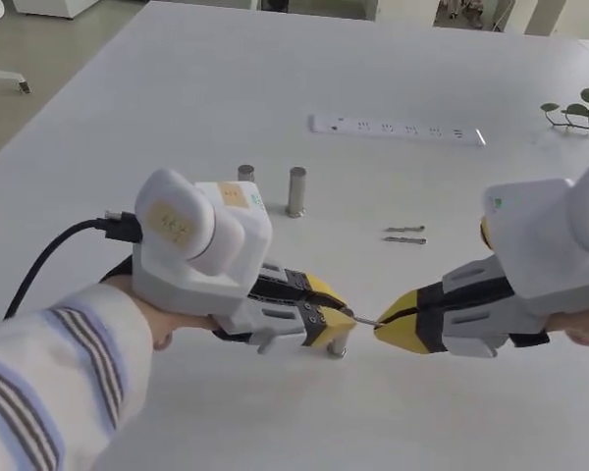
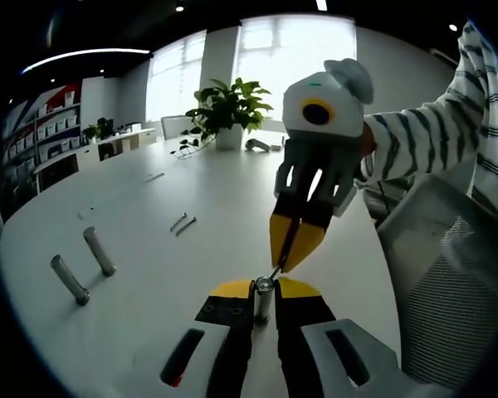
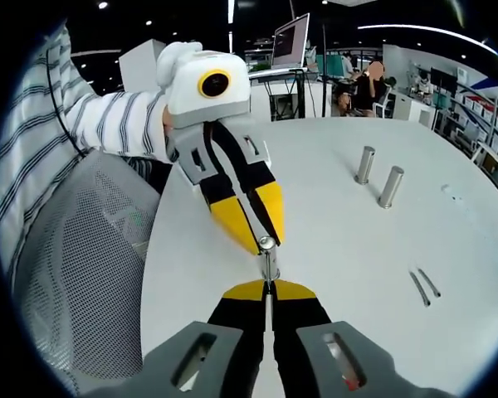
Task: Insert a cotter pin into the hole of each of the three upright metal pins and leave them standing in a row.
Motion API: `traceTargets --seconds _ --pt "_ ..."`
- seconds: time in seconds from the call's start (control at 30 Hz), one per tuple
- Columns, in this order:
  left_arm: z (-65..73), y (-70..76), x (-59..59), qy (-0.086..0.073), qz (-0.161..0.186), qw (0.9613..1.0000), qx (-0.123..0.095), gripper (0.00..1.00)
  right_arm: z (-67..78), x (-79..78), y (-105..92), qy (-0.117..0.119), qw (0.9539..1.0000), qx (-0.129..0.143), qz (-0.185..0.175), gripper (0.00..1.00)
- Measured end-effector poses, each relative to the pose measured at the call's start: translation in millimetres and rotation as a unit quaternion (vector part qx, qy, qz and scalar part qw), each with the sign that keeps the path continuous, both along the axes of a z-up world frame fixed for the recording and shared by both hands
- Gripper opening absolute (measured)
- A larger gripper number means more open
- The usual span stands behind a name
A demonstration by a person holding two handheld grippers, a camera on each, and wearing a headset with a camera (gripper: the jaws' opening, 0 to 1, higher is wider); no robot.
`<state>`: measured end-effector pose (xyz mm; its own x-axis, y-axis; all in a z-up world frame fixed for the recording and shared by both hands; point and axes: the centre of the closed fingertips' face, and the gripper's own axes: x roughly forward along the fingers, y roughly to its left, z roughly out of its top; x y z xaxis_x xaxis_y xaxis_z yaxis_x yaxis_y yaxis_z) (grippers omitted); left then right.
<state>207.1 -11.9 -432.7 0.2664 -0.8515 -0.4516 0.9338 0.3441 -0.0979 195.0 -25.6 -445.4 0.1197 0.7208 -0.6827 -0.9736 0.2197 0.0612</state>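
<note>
White table [image 1: 177, 78] spreads out wide, with a power strip [image 1: 398, 128] far up near the top of the head view. Low in the middle of that view, the two grippers meet nose to nose.

The left gripper [image 1: 340, 320] comes in from the left side of the frame. Its jaws are squeezed shut around one metal pin [image 1: 336, 343], which stands upright and looks to rest its foot on the table. The right gripper [image 1: 381, 330] comes in from the right side. Its jaws are pinched tight on a thin cotter pin [image 1: 365, 320].

The cotter pin lies sideways, and its free end points left, straight at the top part of the held metal pin. The end looks like it touches the pin, but I cannot tell if it is in the hole. I think the next push has to go sideways, from right to left, in line with that hole.

A second metal pin [image 1: 245, 174] and a third metal pin [image 1: 296, 191] stand upright above the left gripper. Two spare cotter pins [image 1: 403, 239] lie flat to the right of them.
</note>
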Motion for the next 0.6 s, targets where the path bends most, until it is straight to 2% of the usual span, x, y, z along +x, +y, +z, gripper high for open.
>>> traceTargets --seconds 0.6 --pt "0.1 0.6 -1.4 0.006 0.003 1.0 -0.001 0.06 -0.5 3.5 14.4 -0.008 0.9998 0.0 0.018 0.0"
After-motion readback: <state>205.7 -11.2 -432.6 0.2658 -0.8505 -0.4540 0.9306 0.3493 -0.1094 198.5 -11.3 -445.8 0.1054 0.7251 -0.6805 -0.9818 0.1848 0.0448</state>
